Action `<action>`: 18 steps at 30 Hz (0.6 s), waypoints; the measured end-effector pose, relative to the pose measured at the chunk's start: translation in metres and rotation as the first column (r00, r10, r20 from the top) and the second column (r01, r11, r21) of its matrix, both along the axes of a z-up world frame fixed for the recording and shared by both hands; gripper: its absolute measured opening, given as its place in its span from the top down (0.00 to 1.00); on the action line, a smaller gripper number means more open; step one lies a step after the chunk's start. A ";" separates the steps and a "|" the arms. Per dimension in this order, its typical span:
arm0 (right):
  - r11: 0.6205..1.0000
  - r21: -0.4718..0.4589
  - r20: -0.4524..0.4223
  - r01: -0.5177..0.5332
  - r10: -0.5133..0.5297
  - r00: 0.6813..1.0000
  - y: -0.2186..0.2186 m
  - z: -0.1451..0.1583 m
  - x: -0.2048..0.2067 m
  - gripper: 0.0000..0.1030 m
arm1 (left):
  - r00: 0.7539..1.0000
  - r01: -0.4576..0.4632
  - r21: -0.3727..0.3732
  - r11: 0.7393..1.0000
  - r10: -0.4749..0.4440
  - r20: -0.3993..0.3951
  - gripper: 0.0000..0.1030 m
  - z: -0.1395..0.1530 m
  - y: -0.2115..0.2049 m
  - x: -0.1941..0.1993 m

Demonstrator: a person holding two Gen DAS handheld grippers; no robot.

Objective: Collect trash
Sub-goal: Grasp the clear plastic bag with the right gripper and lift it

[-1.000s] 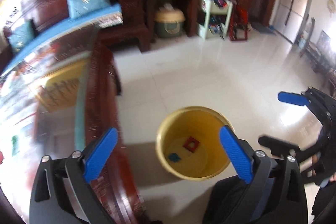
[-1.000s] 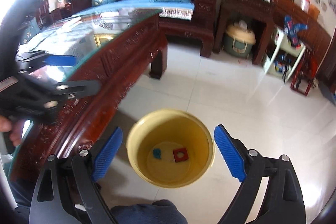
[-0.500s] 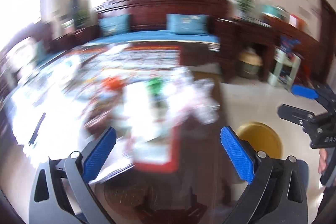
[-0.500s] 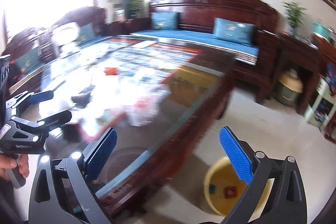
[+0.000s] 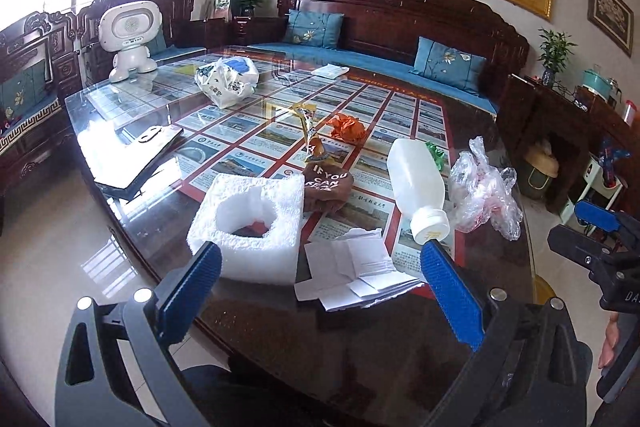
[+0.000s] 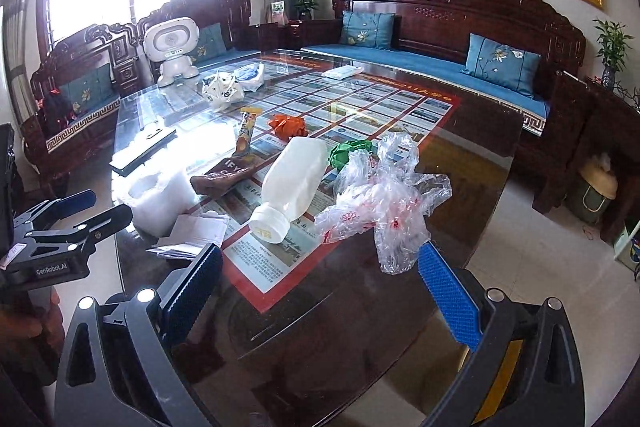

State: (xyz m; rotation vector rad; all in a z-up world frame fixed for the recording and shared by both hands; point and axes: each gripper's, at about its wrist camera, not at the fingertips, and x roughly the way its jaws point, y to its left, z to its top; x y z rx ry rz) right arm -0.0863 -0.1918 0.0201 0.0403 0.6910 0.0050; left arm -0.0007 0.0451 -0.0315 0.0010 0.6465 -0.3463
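- Left wrist view: the left gripper (image 5: 320, 279) hangs over the near edge of the glass table (image 5: 360, 339), its blue jaws spread wide with nothing between them. My guess is it stays wide so it can drop over a big piece of trash.
- The trash sits in a bunch near this edge, easy to reach: a white foam block (image 5: 248, 223) with a hole in it, folded white paper (image 5: 352, 275) just beside it, a white plastic bottle (image 5: 418, 183) lying on its side, and a crinkly clear plastic bag (image 5: 480, 191).
- A brown wrapper (image 5: 326, 187) lies behind the foam. White letters on it read "IF YOU CAN"; the next line is too bent to read.
- Farther back sit an orange crumpled ball (image 5: 346, 127), a green crumpled bit (image 5: 436, 155) and a white shopping bag (image 5: 228, 83) with print too small to read.
- A white toy robot (image 5: 130, 39) stands at the far corner. It looks like a keeper, not trash.
- Right wrist view: the right gripper (image 6: 320, 287) is wide open too and holds nothing. The clear plastic bag (image 6: 384, 203) lies just ahead of its right jaw, so that may be its pick.
- The other gripper's black frame shows at the left, with a label that reads "GenRobot.AI" (image 6: 50, 270).
- Pictures with tiny writing lie under the glass; I cannot read them.
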 end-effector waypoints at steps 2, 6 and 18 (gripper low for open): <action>1.000 0.003 -0.005 0.016 -0.016 1.000 -0.005 0.000 0.006 0.08 | 1.000 0.015 0.013 1.000 -0.015 0.007 0.04 -0.001 -0.011 0.004; 0.999 0.002 -0.016 0.043 -0.043 0.999 -0.014 -0.004 0.017 0.08 | 0.998 0.058 0.011 0.998 -0.058 0.022 0.04 0.001 -0.028 0.013; 0.995 0.044 -0.067 0.095 -0.092 0.994 -0.042 -0.022 0.049 0.08 | 0.998 0.064 0.034 0.997 -0.065 0.027 0.04 -0.003 -0.066 0.038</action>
